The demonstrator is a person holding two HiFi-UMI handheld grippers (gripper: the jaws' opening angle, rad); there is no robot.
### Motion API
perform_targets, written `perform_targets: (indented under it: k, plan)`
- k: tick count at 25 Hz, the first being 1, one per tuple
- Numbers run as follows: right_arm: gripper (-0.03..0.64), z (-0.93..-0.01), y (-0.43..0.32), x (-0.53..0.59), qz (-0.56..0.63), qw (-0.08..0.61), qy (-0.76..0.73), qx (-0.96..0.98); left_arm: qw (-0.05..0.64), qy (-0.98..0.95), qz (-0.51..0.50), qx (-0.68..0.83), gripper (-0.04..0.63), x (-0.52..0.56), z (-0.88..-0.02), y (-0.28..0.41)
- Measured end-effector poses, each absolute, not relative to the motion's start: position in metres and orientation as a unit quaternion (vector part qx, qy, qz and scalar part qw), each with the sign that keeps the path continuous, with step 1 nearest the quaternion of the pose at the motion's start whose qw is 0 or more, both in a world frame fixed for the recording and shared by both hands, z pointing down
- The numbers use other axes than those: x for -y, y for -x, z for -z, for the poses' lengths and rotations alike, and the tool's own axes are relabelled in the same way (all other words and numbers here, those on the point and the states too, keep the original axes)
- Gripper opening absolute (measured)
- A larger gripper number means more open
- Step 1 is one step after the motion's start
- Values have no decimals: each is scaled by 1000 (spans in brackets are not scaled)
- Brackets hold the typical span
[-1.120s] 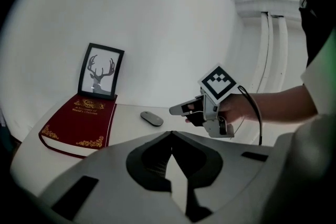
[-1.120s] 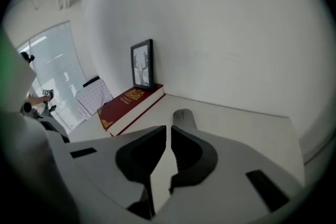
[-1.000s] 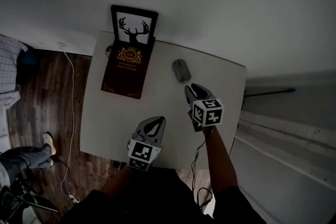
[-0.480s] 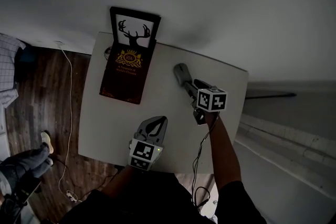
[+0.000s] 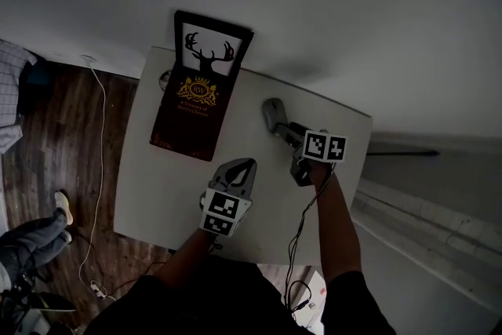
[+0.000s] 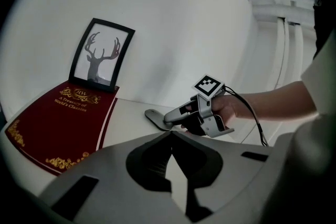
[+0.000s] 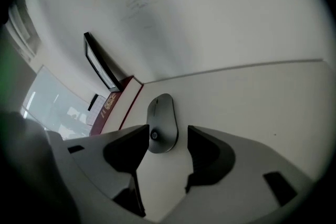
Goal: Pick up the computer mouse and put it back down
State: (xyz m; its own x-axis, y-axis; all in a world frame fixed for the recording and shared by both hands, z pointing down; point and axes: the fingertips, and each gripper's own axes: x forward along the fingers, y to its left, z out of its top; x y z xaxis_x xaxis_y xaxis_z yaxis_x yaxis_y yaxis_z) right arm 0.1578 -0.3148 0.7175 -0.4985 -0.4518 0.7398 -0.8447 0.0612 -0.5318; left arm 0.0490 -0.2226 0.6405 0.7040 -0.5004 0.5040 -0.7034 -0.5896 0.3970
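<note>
Fingers of the right gripper [image 7: 168, 136] stand spread wide, having just been opening, and the near end of the grey computer mouse [image 7: 161, 120] lies in the gap between them. It rests flat on the white table [image 7: 252, 92], with a strip of table showing between it and the right-hand finger, so neither pad presses on it. In the head view the table [image 5: 157, 192] fills the middle of the frame, pushed against a pale wall [image 5: 353, 12], with dark wood floor [image 5: 55, 129] at the left and a thin cable [image 5: 102, 129] trailing across it. A dark red book [image 5: 188, 110] lies at the table's upper left, and a framed deer silhouette [image 5: 210, 49] leans on the wall just behind it. The mouse [image 5: 272, 112] sits right of the book, near the far edge. The left gripper [image 5: 245, 167] hovers over the table's lower middle, its fingers pressed together on nothing.
</note>
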Motion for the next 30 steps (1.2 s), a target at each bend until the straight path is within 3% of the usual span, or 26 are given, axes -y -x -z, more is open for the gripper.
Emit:
perform_targets:
  k: [11, 16, 21, 27, 30]
  plan:
    - [233, -719, -149, 321, -505, 198, -461, 702, 310, -873, -174, 333, 2, 226, -651, -53]
    - [199, -716, -146, 319, -472, 213, -463, 719, 288, -880, -186, 329, 2, 228, -649, -51]
    - [193, -711, -138, 309, -405, 275, -441, 753, 235, -891, -223, 318, 2, 242, -649, -40]
    - [193, -705, -125, 286, -240, 390, -395, 796, 154, -903, -272, 295, 2, 253, -640, -38]
    - [193, -703, -120, 267, -174, 409, -372, 815, 110, -900, -328, 266, 2, 254, -647, -41]
